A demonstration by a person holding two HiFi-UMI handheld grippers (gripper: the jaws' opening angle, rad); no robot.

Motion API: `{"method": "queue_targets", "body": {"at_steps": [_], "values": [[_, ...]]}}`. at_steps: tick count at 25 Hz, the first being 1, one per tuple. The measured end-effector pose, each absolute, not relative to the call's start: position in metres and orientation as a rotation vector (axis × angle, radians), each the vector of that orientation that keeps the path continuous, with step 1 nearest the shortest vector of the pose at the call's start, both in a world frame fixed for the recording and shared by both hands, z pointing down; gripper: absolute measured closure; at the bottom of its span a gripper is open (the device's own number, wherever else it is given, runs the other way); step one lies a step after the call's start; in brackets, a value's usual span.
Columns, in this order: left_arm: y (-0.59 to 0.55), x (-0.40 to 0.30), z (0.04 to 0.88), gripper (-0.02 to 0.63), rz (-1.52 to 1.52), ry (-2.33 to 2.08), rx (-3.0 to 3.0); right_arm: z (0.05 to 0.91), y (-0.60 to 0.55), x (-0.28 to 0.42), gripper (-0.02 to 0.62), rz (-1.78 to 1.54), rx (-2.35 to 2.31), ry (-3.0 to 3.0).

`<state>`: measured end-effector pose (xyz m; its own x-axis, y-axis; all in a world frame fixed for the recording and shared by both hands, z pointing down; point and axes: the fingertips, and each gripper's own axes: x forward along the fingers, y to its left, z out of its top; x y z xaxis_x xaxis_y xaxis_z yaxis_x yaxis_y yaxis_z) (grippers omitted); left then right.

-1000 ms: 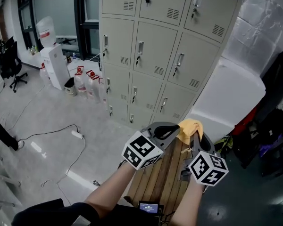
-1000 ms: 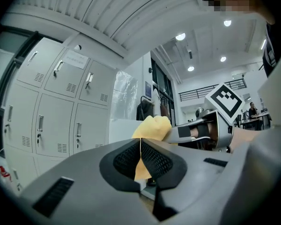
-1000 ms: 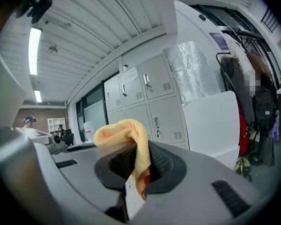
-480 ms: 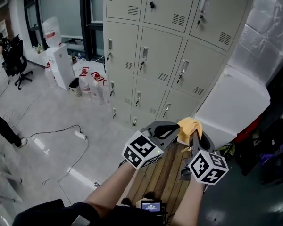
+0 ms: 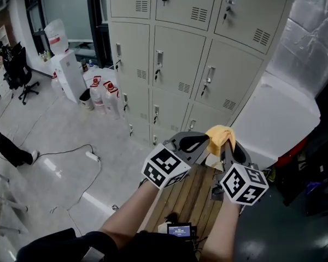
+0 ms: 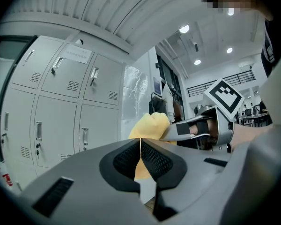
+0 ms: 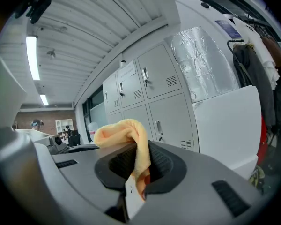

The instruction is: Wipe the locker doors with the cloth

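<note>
While both grippers hang side by side near me, my left gripper (image 5: 192, 144) has its jaws pressed together with nothing between them. Just to its right, my right gripper (image 5: 227, 149) is clamped on the yellow cloth (image 5: 219, 135), which bunches up above the jaws. The locker doors (image 5: 180, 64) stand on the far side, slightly left of the cloth and well apart from it. I judge the right arm must carry it forward.

Head view steep down, gripper views along jaws, all w/ lockers (image 5: 175, 59)
</note>
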<state>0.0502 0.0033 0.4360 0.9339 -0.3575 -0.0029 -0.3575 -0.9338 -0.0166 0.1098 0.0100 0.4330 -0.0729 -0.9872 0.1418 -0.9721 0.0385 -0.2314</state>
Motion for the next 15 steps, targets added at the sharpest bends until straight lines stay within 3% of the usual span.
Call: {"method": "queue_targets", "body": {"at_steps": [15], "values": [[-0.086, 0.134, 0.431, 0.584, -0.011, 0.617, -3.062, 0.419, -0.082, 0.191, 0.532, -0.411, -2.014, 2.246]]}}
